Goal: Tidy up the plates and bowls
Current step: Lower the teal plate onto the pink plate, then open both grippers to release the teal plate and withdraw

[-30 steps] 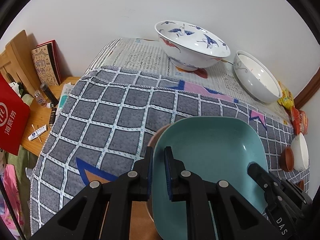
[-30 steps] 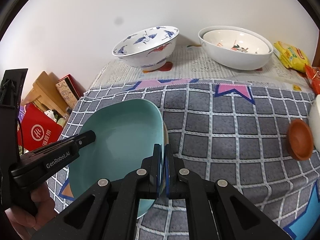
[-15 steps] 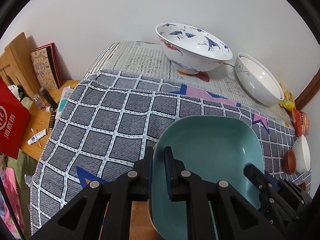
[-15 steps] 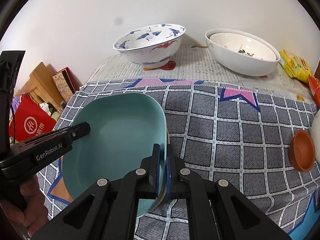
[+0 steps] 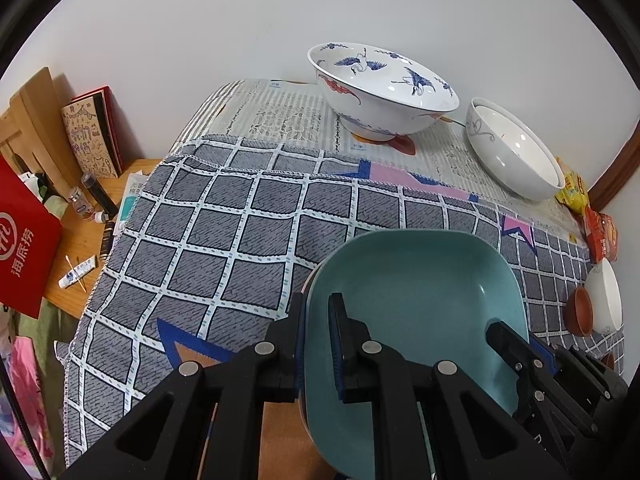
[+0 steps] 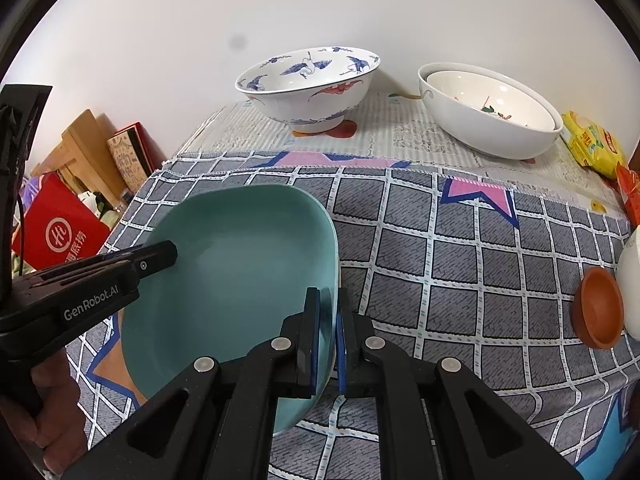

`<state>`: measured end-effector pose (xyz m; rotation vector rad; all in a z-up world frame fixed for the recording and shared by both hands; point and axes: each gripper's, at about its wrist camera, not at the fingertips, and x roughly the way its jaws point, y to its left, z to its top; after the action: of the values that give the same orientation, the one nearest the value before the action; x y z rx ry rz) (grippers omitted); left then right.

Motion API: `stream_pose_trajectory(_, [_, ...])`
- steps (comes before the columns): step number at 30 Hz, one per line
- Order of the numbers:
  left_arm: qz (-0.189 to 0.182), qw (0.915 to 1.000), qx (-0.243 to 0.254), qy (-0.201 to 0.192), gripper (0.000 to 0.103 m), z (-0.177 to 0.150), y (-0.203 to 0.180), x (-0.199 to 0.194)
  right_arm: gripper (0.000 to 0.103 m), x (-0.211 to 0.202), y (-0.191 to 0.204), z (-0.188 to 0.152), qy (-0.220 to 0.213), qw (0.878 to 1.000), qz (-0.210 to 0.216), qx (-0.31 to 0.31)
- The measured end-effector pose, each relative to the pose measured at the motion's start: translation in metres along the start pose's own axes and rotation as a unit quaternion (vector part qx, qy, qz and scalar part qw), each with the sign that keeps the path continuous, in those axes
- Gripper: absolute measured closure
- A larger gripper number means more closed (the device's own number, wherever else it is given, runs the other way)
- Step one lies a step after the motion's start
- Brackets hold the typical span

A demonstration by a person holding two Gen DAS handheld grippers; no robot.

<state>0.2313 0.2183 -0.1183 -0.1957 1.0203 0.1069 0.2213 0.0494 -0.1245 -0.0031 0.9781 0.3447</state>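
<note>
A teal square plate [image 5: 416, 300] [image 6: 236, 276] lies at the near edge of the checked cloth, with another plate's pale rim showing beneath it. My left gripper [image 5: 318, 320] is shut on the plate's left rim. My right gripper [image 6: 329, 320] is shut on its right rim. Each gripper shows in the other's view, the right gripper [image 5: 532, 364] and the left gripper [image 6: 100, 280]. At the back stand a blue-and-white crane bowl [image 5: 380, 88] [image 6: 312, 84] and white nested bowls [image 5: 516, 148] [image 6: 492, 112].
A small brown bowl [image 6: 598, 308] and a white bowl [image 6: 632, 280] sit at the cloth's right edge. Snack packets [image 6: 592, 144] lie at the back right. A lower wooden table on the left holds books [image 5: 92, 132], small bottles and a red bag [image 5: 24, 236].
Both grippers have stayed shut on the teal plate and moved back with it toward the near edge. The bowls at the back look farther away.
</note>
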Motion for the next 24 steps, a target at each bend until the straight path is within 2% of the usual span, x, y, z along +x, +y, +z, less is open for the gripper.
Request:
stream_pose_trajectory(6, [0.002,1.0,0.009,0.0,0.091,-0.004,-0.004,-0.008,0.088,-0.006,0.0,-0.002,0.004,1.0,0.006,-0.009])
stream_pose_trajectory(9, [0.004,0.9999,0.014,-0.002,0.086,-0.006,-0.008,-0.015,0.088,-0.012,-0.003,-0.003,0.002,1.0,0.011,-0.009])
stream_pose_trajectory(13, [0.006,0.9998,0.018,-0.007,0.085,-0.009,-0.014,-0.025,0.08,-0.02,-0.004,-0.008,0.006,1.0,0.015,-0.026])
stream_pose_trajectory(16, [0.009,0.9996,0.025,-0.011,0.085,-0.013,-0.024,-0.035,0.08,-0.026,-0.008,-0.014,0.007,0.999,0.01,-0.03])
stream_pose_trajectory(20, [0.009,0.999,0.039,-0.02,0.085,-0.017,-0.043,-0.05,0.079,-0.051,-0.026,-0.021,-0.008,1.0,0.02,-0.017])
stream_pose_trajectory(24, [0.001,0.9982,0.052,-0.029,0.08,-0.021,-0.068,-0.064,0.069,-0.081,-0.054,-0.024,-0.03,1.0,0.002,-0.006])
